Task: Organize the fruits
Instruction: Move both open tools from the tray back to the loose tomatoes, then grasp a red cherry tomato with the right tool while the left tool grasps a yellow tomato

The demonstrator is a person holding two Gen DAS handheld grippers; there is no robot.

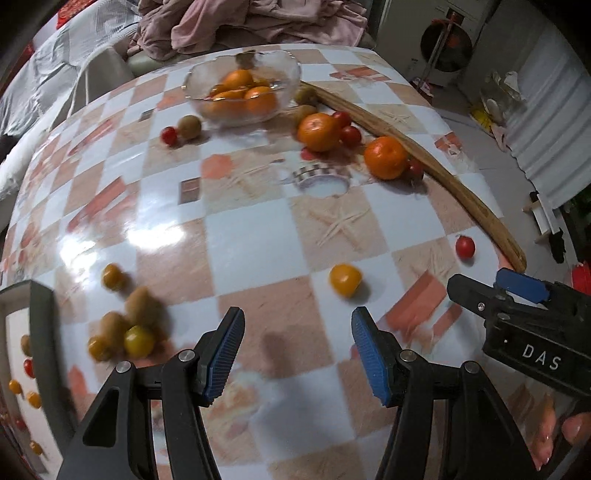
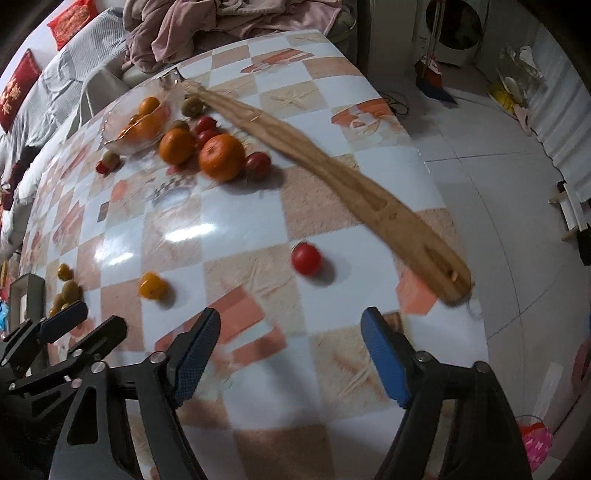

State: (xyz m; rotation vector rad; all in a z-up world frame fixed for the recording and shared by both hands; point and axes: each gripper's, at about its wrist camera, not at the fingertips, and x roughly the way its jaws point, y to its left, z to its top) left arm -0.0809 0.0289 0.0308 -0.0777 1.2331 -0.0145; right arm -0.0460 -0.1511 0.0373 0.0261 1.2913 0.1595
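Observation:
A glass bowl (image 1: 288,79) holding oranges stands at the far side of the checked table (image 1: 236,236). Two loose oranges (image 1: 319,132) (image 1: 385,157) lie beside it with red cherry tomatoes and kiwis. A yellow tomato (image 1: 345,279) and a red tomato (image 1: 464,246) lie nearer. My left gripper (image 1: 297,325) is open and empty just short of the yellow tomato. Kiwis and yellow tomatoes (image 1: 125,328) cluster at its left. My right gripper (image 2: 290,328) is open and empty, short of the red tomato (image 2: 306,258); it also shows in the left wrist view (image 1: 496,286).
A long wooden board (image 2: 332,173) lies along the table's right edge, with tiled floor beyond. A checked tape roll (image 1: 321,177) lies mid-table. A sofa with pink clothes (image 1: 240,22) is behind the table. A grey frame (image 1: 40,350) stands at the left.

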